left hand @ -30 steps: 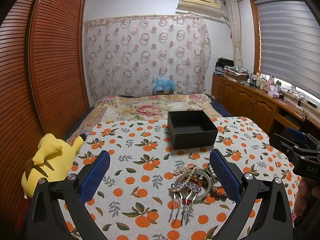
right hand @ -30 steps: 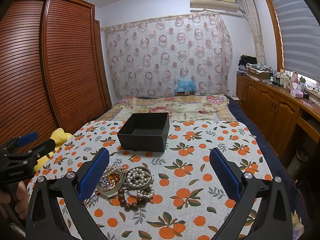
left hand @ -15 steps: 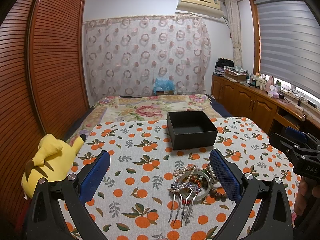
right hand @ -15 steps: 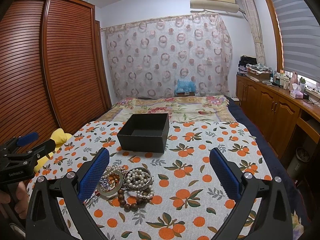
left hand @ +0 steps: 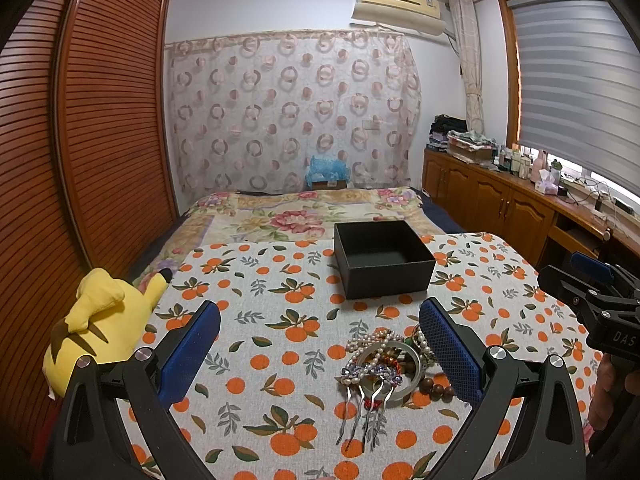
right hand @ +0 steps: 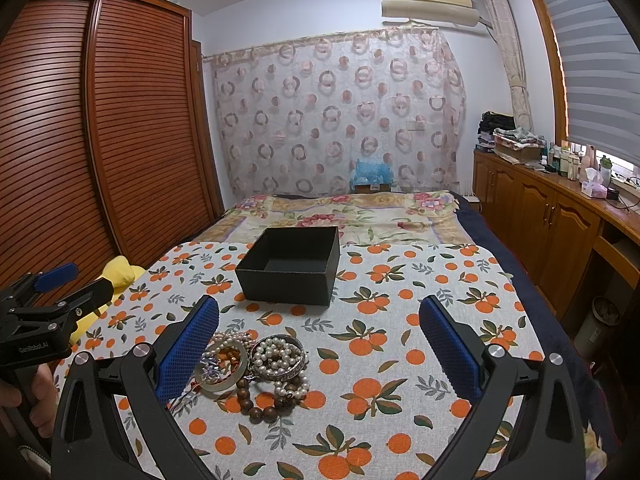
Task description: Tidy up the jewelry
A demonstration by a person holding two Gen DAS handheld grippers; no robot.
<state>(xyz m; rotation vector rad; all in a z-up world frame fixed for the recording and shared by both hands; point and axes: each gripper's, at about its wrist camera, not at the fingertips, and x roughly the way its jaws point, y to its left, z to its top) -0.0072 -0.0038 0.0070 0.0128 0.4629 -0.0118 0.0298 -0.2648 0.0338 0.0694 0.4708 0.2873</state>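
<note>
I held the left gripper and right gripper wide open, empty; the tangled jewelry pile lay before the black box. One grasp risked dragging several linked pieces

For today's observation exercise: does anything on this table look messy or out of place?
Yes. The jewelry lies in one tangled heap on the orange-print cloth, with beads, pearls and a hair comb overlapping, while the black box sits empty.
</note>
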